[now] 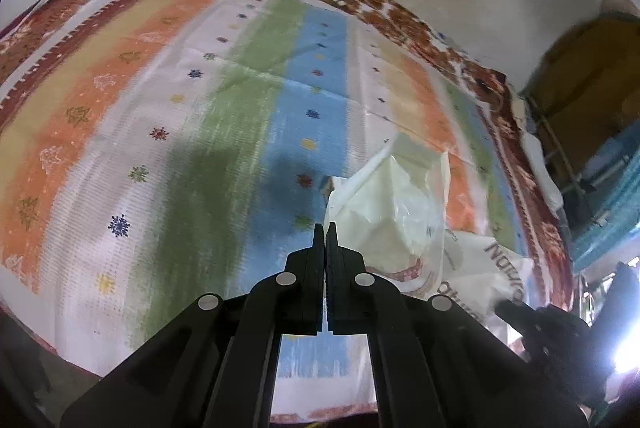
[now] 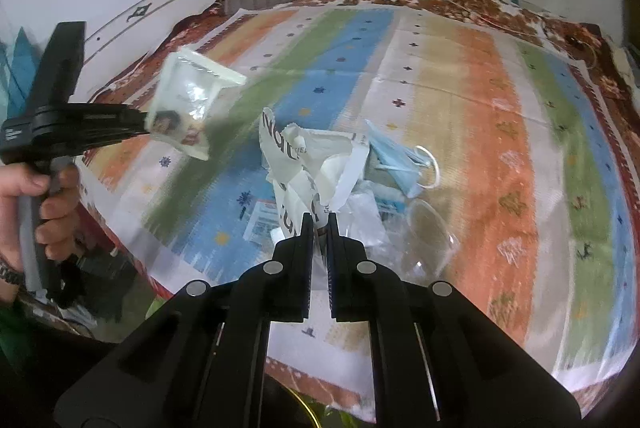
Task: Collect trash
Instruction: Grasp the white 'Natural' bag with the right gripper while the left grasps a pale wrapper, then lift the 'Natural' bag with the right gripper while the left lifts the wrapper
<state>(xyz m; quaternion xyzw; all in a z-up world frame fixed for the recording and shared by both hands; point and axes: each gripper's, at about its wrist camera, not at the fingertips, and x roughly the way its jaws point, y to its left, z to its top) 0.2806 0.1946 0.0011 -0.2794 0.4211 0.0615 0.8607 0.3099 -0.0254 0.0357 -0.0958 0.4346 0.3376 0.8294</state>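
The left tool is clenched on a clear plastic wrapper, lifted above the bed's striped sheet. The right tool grips a white printed plastic bag, left of a blue face mask.

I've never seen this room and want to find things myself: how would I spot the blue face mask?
Look at the striped cloth spread over the bed, then at the heap of litter near its middle, just beyond the right gripper. The face mask lies at the heap's far right edge, beside the white printed bag. It alone is pale blue and pleated, with a white ear loop.

Both hand-held grippers, left and right, point downward, jaws clamped.
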